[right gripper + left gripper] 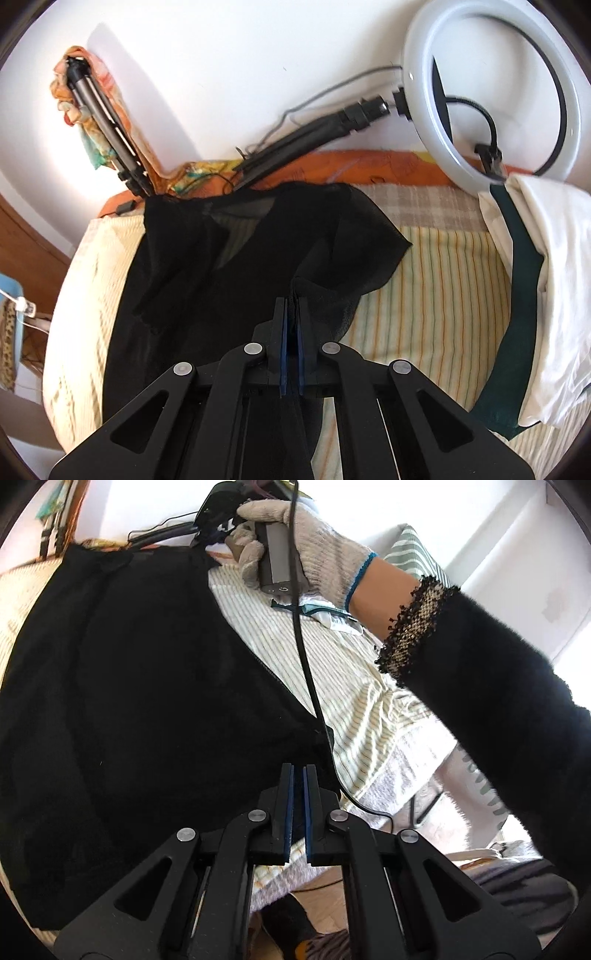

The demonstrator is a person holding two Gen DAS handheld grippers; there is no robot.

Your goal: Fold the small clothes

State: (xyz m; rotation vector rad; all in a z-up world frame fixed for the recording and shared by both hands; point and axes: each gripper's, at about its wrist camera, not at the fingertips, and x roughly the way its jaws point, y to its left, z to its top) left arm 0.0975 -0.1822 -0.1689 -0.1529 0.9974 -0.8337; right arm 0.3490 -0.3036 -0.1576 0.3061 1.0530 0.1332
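A black sheer garment (229,266) lies spread on the striped bed cover (439,295); it also fills the left of the left wrist view (129,701). My right gripper (291,301) is shut on a fold of the black garment, which runs between the fingers and down under the gripper. My left gripper (299,768) has its jaws nearly together at the garment's lower edge; no cloth shows between the blue pads. The gloved right hand (295,535) holds the other gripper's handle at the garment's far edge.
A white and dark green garment (535,280) lies folded at the bed's right. A ring light (491,85) and two folded tripods (103,125) lean at the wall behind the bed. A black cable (310,679) hangs across the bed. The floor shows below the bed edge (325,915).
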